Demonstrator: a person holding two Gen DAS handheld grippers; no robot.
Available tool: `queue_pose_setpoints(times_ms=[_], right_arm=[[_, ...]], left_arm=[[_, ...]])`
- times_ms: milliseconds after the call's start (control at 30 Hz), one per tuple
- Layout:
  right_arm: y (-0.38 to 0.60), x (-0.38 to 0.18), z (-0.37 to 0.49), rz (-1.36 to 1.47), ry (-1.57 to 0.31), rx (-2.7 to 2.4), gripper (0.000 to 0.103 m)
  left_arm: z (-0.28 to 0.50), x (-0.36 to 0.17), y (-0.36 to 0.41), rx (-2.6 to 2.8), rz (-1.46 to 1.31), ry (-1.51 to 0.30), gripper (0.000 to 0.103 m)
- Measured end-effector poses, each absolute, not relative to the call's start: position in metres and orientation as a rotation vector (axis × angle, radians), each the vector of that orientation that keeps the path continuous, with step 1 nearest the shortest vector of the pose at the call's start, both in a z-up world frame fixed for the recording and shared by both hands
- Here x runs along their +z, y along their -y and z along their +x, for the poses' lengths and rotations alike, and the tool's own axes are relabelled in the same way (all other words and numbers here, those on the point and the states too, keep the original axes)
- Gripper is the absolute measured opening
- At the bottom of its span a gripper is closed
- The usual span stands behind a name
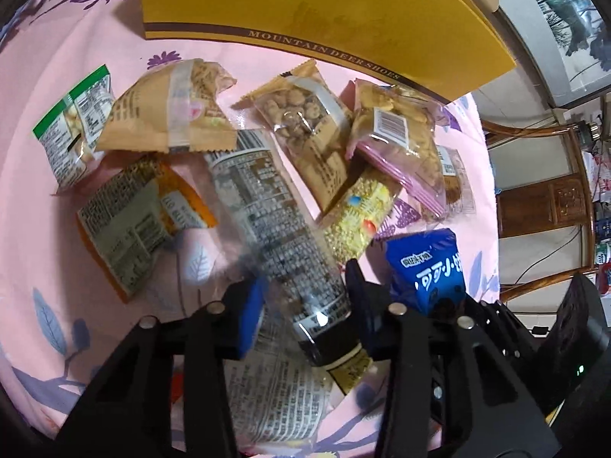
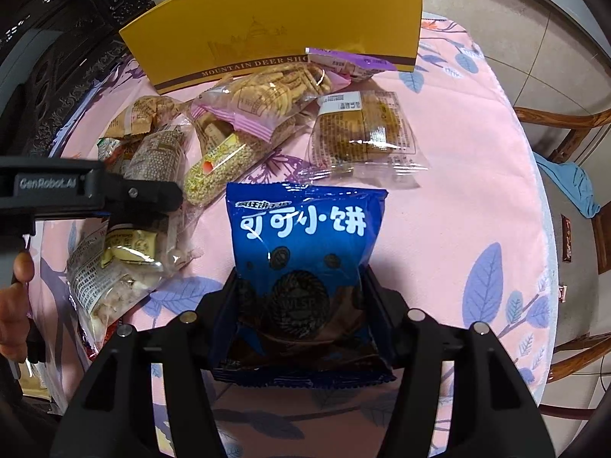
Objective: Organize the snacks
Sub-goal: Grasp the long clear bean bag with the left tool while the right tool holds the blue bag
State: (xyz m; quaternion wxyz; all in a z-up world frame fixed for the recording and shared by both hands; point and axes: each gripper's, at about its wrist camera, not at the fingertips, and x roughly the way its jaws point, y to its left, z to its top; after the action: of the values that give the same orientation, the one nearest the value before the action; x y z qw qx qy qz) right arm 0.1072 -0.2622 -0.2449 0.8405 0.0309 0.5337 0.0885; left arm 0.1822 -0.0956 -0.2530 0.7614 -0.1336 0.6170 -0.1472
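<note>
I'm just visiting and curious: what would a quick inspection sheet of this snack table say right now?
Surface: pink cloth with purple leaf print, covering a table.
Job's things: blue cookie bag; clear printed packet; yellow shoe box at the back.
Clutter: loose pile of snack packs, among them a pink-striped biscuit bag, a clear cake pack and a green-edged packet.
Grippers: right tongs shut on the blue cookie bag; left tongs straddle the clear printed packet, pads at its sides.
Cables: dark cords by the wooden chair.
Surroundings: tiled floor, carved dark furniture, blue cloth on a chair.
</note>
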Motion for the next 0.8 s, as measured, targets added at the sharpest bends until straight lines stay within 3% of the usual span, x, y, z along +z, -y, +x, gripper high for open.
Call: queue_pose_setpoints(times_ms=[567, 667, 800], right_arm=[[0.269, -0.236, 0.09, 0.112, -1.144, 0.203, 0.056], [0.269, -0.24, 0.091, 0.129, -1.167, 0.199, 0.056], [0.27, -0.241, 0.093, 0.151, -1.18, 0.196, 0.056]], left_arm=[[0.149, -0.231, 0.045, -0.367, -0.363, -1.29, 0.034], [0.158, -0.238, 0.045, -0.377, -0.395, -1.312, 0.035], [0.179, -0.251, 0.059, -0.374, -0.409, -1.374, 0.052]])
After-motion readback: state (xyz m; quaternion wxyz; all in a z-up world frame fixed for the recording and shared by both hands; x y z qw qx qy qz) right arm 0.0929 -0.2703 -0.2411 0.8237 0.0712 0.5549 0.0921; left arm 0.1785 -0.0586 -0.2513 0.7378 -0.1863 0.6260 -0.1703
